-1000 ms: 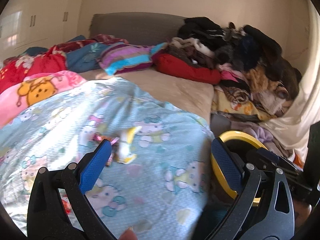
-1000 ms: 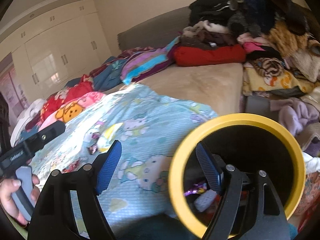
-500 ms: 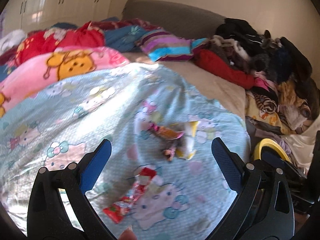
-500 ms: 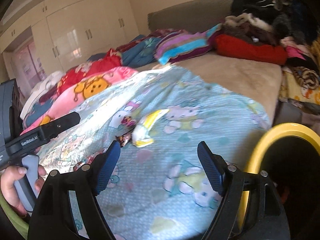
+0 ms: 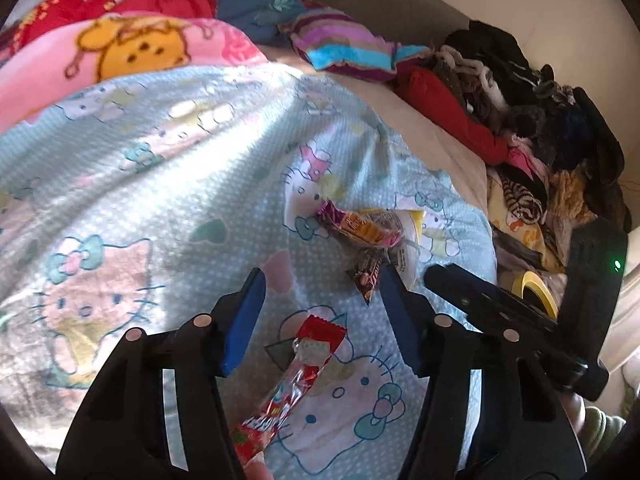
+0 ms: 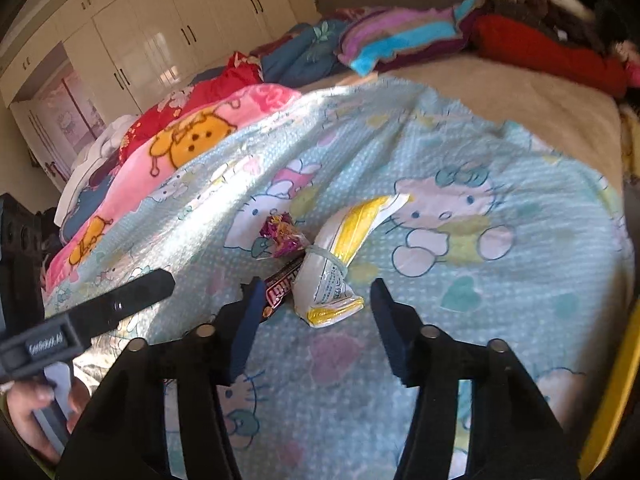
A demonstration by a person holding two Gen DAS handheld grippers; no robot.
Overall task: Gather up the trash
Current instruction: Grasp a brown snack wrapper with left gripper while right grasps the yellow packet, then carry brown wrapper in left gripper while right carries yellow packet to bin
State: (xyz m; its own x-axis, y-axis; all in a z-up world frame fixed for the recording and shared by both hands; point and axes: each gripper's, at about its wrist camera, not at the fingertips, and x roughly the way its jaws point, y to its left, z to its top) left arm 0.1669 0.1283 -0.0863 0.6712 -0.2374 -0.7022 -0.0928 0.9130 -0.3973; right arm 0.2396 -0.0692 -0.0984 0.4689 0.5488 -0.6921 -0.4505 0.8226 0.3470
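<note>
Left wrist view: the left gripper (image 5: 320, 312), jaws just narrowed but gripping nothing, hangs over a red wrapper (image 5: 292, 384) on the blue blanket (image 5: 160, 184).

Right wrist view: the right gripper (image 6: 314, 320), likewise narrowing and empty, frames a white-yellow packet (image 6: 336, 264) mid-blanket, bin rim (image 6: 612, 392) at its right edge.

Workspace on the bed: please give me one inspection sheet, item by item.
Surface: light blue cartoon-cat blanket spread over a beige bed.
Job's things: red wrapper nearest the left gripper; white and yellow pouch, dark candy bar wrapper and purple foil wrapper together further up; yellow-rimmed bin at the bed's right edge.
Clutter: pink blanket, striped pillow, clothes pile.
Grippers: left gripper and right gripper have both just been closing; both are open, with nothing gripped.
Cables: nothing seen.
Surroundings: white wardrobe doors, grey headboard.
</note>
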